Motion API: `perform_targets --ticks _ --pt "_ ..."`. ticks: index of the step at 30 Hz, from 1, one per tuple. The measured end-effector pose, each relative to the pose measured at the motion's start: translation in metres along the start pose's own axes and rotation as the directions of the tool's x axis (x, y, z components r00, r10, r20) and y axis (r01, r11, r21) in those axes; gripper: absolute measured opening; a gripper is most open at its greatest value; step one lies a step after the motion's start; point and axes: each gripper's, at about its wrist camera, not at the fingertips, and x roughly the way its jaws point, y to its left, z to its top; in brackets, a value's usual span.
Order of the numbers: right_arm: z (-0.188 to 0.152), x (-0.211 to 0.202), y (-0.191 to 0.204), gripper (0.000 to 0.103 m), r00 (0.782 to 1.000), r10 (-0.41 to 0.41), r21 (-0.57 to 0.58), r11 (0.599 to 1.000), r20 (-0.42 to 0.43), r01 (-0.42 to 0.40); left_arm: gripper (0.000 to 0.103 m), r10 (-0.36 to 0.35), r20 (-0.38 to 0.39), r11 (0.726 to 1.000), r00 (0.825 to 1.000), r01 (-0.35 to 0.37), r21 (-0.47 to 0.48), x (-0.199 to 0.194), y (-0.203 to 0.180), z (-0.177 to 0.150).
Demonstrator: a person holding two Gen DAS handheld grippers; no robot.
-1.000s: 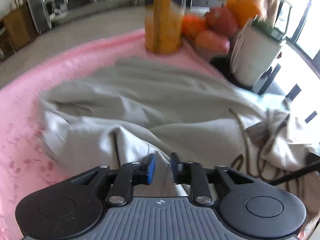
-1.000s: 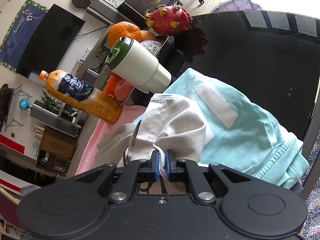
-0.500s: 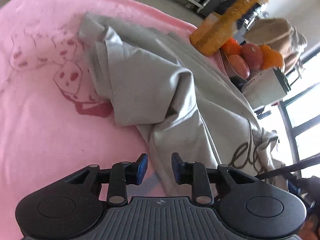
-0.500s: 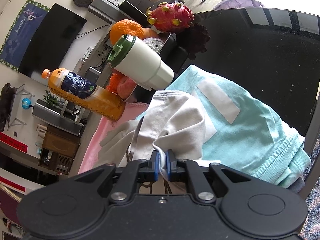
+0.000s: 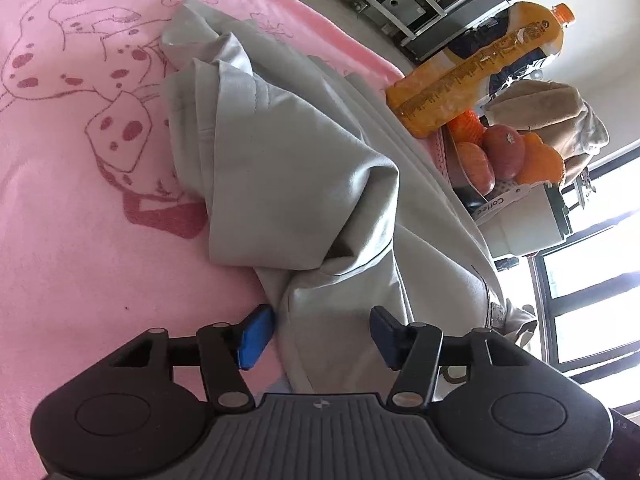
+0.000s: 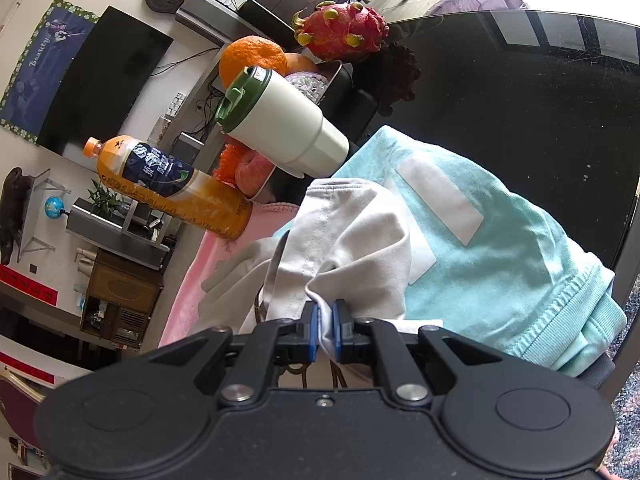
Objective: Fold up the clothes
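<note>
A light grey garment [image 5: 288,168] lies crumpled on a pink printed blanket [image 5: 60,200]. My left gripper [image 5: 318,330] hovers low over its near edge; its jaws are opening, and a fold of grey cloth lies between the blue pads [image 5: 254,334] without being pressed. In the right wrist view the same grey garment [image 6: 352,240] bunches up, and my right gripper [image 6: 325,330] is shut on a pinch of its hem. A folded light blue garment [image 6: 500,248] lies just right of it on the dark table [image 6: 520,100].
An orange juice bottle [image 6: 172,192], a white tumbler with a green lid [image 6: 280,128] and a tray of fruit [image 6: 328,40] stand at the far side. In the left wrist view the bottle [image 5: 480,68] and fruit [image 5: 504,152] sit beyond the garment.
My left gripper rolled and dropped toward the garment's near edge, then its jaws spread wider around the cloth. The right gripper kept still, holding the hem.
</note>
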Motion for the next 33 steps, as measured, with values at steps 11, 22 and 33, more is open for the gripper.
perform_targets --ticks 11,22,33 --pt "0.000 -0.001 -0.002 0.009 1.000 0.010 0.011 1.000 -0.002 -0.010 0.026 -0.211 0.027 0.976 0.977 0.212 -0.044 -0.023 0.005 -0.001" --pt "0.000 -0.001 -0.002 0.010 1.000 0.014 0.013 1.000 -0.005 -0.014 0.026 -0.155 0.002 0.987 0.988 0.155 -0.050 -0.001 0.017 0.005" --pt "0.002 0.001 -0.007 0.009 1.000 0.017 0.035 0.999 -0.009 -0.017 0.001 -0.137 -0.034 0.990 0.990 0.136 -0.019 0.009 0.010 0.014"
